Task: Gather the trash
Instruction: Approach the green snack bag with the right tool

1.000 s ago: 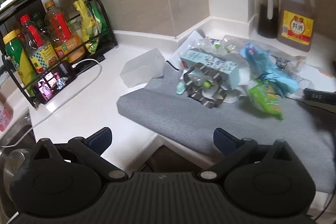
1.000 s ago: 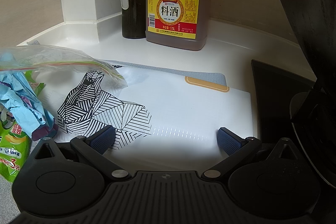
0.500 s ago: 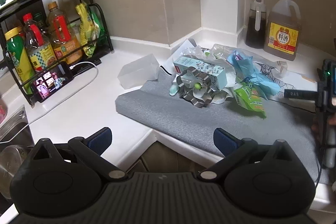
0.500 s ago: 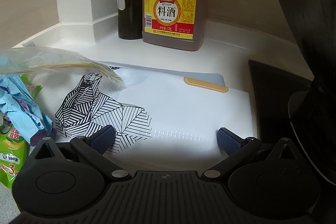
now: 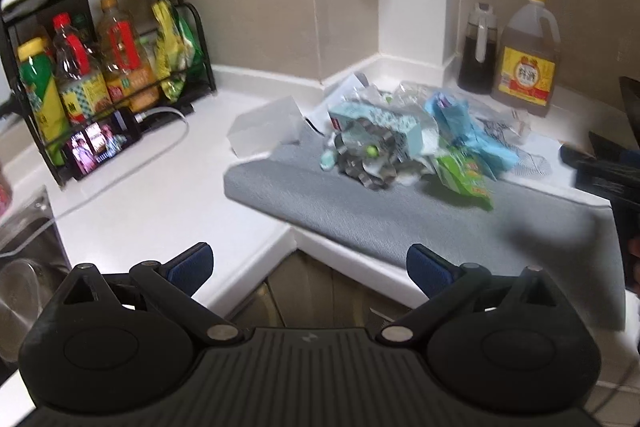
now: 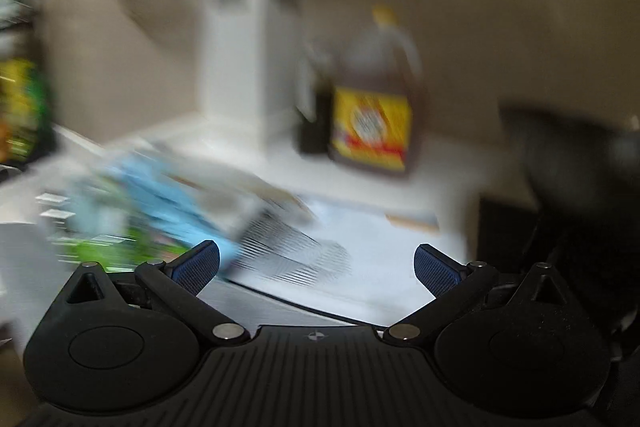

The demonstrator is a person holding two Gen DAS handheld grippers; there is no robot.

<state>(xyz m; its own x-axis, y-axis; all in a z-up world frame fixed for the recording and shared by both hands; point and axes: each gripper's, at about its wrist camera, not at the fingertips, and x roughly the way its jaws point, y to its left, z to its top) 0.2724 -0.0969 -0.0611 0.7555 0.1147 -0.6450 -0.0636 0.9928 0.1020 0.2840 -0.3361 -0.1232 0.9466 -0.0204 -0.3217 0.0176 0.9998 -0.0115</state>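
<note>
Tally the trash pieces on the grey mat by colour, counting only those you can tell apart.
Green packet: 1
Light-blue wrapper: 1
Teal carton: 1
Silver foil tray: 1
Total: 4; the clear plastic behind is too jumbled to count.

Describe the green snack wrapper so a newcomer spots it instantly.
Find the grey mat on the white counter; a trash pile sits on it. The green wrapper lies at the pile's front right edge, the only bright lime piece, just below the crumpled blue paper.
</note>
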